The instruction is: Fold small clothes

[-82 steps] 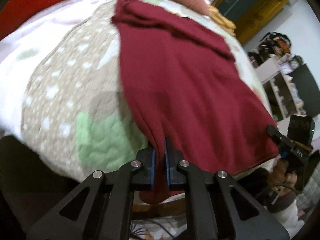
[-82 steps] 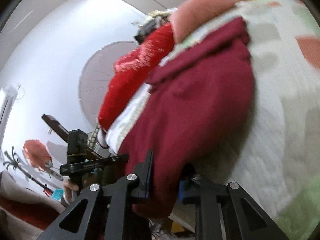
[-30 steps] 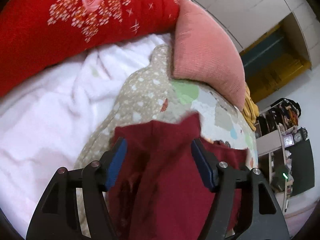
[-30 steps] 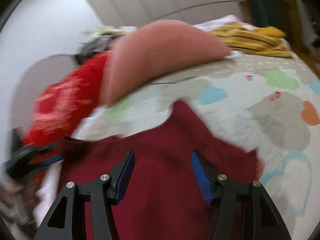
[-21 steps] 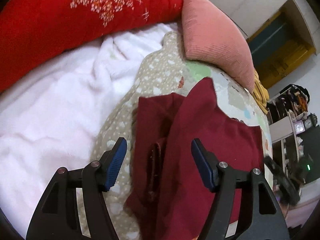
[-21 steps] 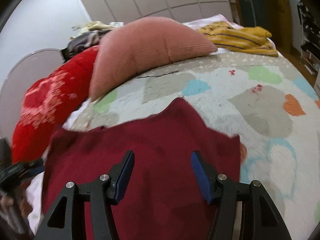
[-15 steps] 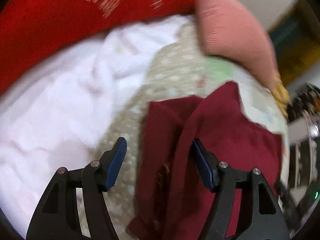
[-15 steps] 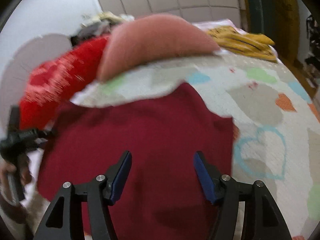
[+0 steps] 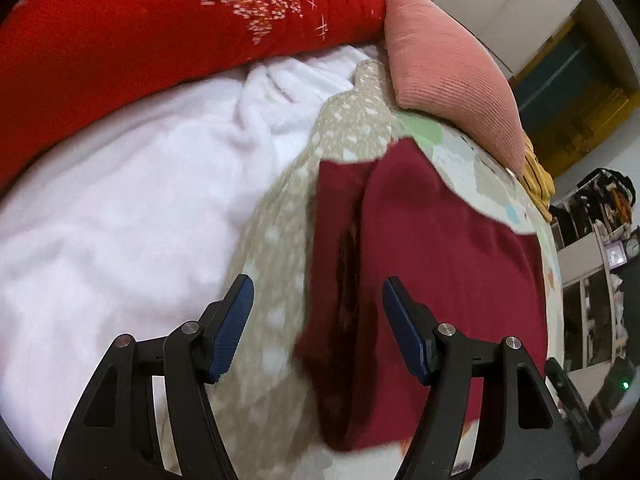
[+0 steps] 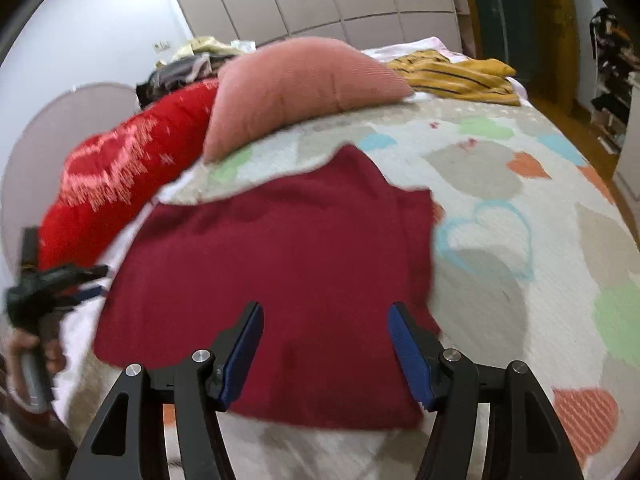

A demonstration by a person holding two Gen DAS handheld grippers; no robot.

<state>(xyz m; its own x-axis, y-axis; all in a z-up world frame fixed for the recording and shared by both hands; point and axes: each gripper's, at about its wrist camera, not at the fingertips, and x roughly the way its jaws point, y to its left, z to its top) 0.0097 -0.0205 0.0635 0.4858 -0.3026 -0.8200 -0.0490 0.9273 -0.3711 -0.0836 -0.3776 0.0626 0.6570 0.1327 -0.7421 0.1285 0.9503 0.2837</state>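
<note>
While both of my tools hang over the bed, the quilt beneath them shows pale patches of grey, green, blue and orange hearts, and a speckled beige border runs along its side in the left view. A white fleece blanket lies beside that border, with a red flowered cushion and a pink ribbed pillow at the head. A padded wall of panels stands behind.

My right camera alone shows the yellow striped garment past the pillow, a heap of clothes by the wall, and my left hand gripping its tool at the bed's edge. My left camera alone shows the fleece, open shelves at the far right, and a dark slit along the cloth's near side where its layers lie folded over each other.

The maroon garment lies flat on the quilt, folded to a rough rectangle. Seen from the right tool its long side runs across the view, with a pointed flap toward the pillow.

My left gripper is spread wide, holding nothing, above the garment's folded edge. My right gripper is likewise wide apart and empty, above the cloth's near edge.
</note>
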